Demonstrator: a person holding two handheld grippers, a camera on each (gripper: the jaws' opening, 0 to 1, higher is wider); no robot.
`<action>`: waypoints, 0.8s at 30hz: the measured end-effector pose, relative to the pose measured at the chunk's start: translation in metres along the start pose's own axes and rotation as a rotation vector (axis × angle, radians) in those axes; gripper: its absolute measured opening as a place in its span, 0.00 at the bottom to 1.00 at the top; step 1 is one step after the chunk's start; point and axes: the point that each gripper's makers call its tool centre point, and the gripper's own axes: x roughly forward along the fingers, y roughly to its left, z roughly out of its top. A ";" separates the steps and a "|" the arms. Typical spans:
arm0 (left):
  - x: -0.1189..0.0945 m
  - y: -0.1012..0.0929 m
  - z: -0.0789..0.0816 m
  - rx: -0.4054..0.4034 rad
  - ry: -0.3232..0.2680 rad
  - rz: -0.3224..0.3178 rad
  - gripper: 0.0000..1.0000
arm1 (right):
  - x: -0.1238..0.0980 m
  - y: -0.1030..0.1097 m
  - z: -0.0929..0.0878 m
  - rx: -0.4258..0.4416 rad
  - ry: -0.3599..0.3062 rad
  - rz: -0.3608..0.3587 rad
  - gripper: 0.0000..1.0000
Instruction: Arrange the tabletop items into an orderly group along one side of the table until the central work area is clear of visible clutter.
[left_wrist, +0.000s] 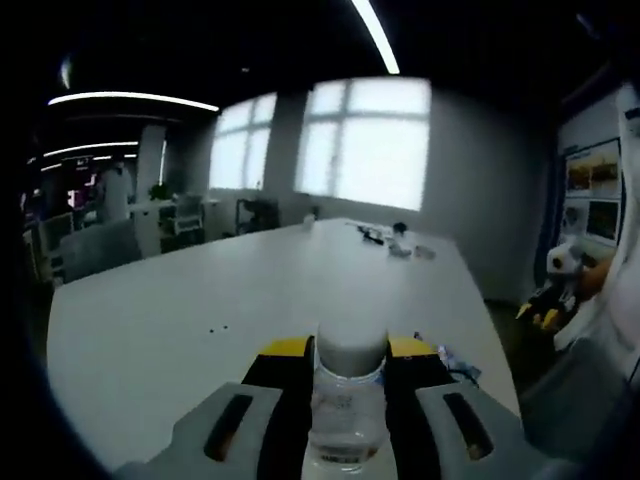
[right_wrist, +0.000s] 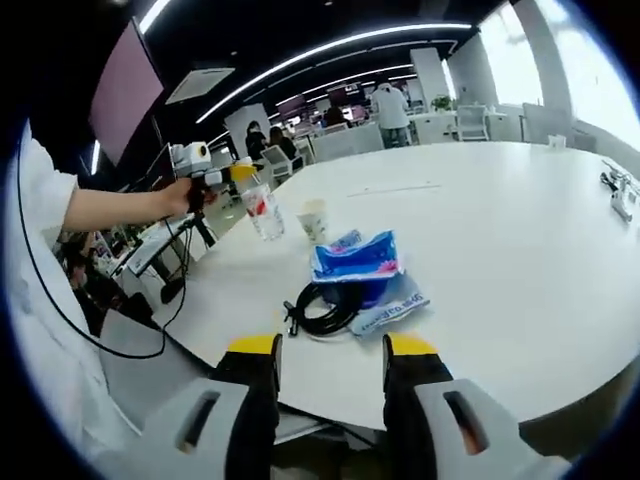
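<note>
Left gripper view: left gripper (left_wrist: 349, 375) is clamped on a clear plastic bottle (left_wrist: 348, 400), jaws on either side just under the cap, held over the near edge of the white table (left_wrist: 180, 300). Bottle's long axis runs straight out along the jaws, cap end pointing forward. Judging by the thin clear wall it's light, a bit squashy and slick; the neck is the stiffest place to hold, so the current hold looks sound.

Right gripper view: same bottle (right_wrist: 262, 212) shows ahead-left, upright in the left gripper (right_wrist: 240, 176). Right of it a paper cup (right_wrist: 314, 220), then straight ahead of the jaws a coiled black cable (right_wrist: 322, 310) touching a blue soft pack (right_wrist: 358, 262). Right gripper (right_wrist: 331, 362) is released, jaws apart, nothing between them. The cable is floppy, so I'd pinch across the coil; the pack is crinkly, so I'd take it by an edge.
</note>
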 end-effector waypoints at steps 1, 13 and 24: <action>0.001 0.004 0.000 0.004 0.001 -0.003 0.22 | 0.001 0.000 -0.005 0.009 0.010 0.001 0.36; 0.025 0.033 -0.017 0.026 0.049 -0.054 0.22 | 0.004 -0.011 -0.015 0.098 0.011 -0.036 0.37; 0.035 0.034 -0.041 0.037 0.110 -0.080 0.21 | 0.003 -0.017 -0.024 0.189 -0.010 -0.054 0.36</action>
